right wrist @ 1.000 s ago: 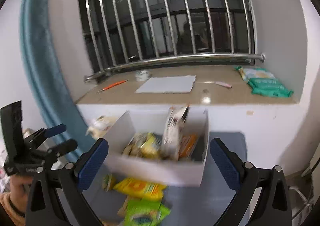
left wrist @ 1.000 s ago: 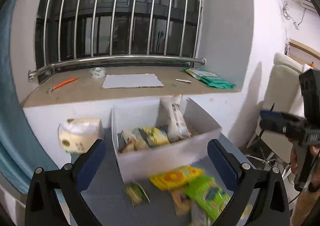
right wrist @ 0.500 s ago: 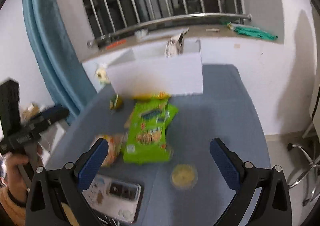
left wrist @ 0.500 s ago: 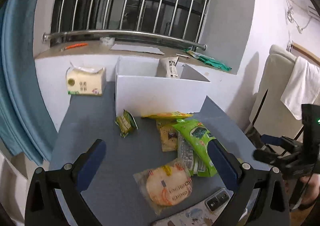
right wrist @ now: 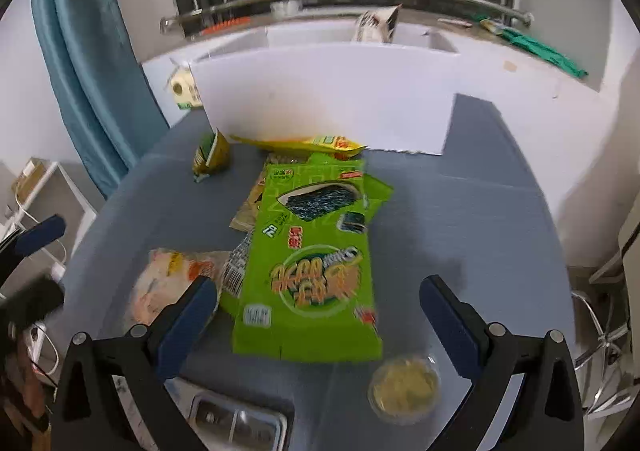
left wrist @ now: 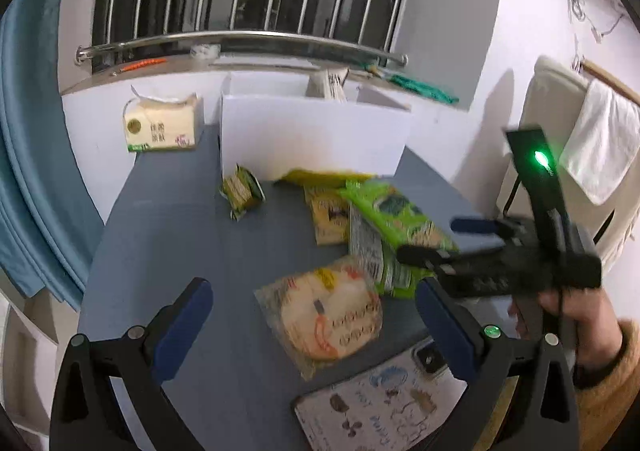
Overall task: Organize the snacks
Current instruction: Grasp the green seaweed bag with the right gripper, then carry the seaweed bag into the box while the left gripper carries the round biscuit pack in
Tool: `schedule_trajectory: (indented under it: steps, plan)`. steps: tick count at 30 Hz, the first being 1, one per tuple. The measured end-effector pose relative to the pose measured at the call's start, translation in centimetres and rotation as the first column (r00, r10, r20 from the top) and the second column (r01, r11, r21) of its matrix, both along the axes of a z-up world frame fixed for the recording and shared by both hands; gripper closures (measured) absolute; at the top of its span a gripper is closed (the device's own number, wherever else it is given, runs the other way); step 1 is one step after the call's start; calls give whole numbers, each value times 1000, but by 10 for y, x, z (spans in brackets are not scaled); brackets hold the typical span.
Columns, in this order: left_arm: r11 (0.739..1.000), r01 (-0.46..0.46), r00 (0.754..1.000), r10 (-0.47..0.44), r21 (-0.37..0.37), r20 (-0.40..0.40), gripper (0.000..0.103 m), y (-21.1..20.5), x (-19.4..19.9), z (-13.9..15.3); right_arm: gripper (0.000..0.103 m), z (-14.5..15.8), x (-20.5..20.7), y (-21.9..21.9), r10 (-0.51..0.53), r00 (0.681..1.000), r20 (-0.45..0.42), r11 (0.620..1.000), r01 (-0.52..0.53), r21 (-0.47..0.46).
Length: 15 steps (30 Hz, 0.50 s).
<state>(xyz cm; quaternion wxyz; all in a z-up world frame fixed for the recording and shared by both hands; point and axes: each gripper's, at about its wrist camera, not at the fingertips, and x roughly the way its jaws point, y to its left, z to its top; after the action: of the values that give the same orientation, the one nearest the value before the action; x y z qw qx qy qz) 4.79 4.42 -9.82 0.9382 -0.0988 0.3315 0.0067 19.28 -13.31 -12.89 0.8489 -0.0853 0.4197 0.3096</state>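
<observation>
A white box [left wrist: 312,139] stands at the back of the grey table [left wrist: 168,235], with one tall packet sticking out of it. Loose snacks lie in front of it: a small green packet [left wrist: 242,191], a yellow packet [right wrist: 304,143], a big green seaweed bag [right wrist: 316,251] and a round cracker packet [left wrist: 328,315]. My left gripper [left wrist: 314,311] is open just above the cracker packet. My right gripper [right wrist: 318,311] is open over the near end of the seaweed bag, with a hand holding it. A small round cup [right wrist: 404,387] sits by its right finger.
A tissue pack [left wrist: 160,127] stands left of the box. A phone [right wrist: 236,423] and a drawn-on card [left wrist: 380,399] lie at the near table edge. A blue curtain [left wrist: 28,131] hangs on the left, and a chair with a towel [left wrist: 596,139] is on the right.
Both grippers have dropped from above the box and drawn back to the near part of the table. The right gripper has closed in over the seaweed bag, the left over the cracker packet.
</observation>
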Motion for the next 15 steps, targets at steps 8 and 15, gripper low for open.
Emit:
schedule_trajectory:
  steps: [8, 15]
  plan:
    - [1000, 13, 999, -13, 11, -37, 0, -6, 0, -11, 36, -17, 17, 26, 46, 999, -30, 999, -46, -17]
    - [999, 31, 997, -31, 7, -64, 0, -10, 7, -16, 34, -4, 15, 12, 20, 1000, 9, 1000, -20, 19]
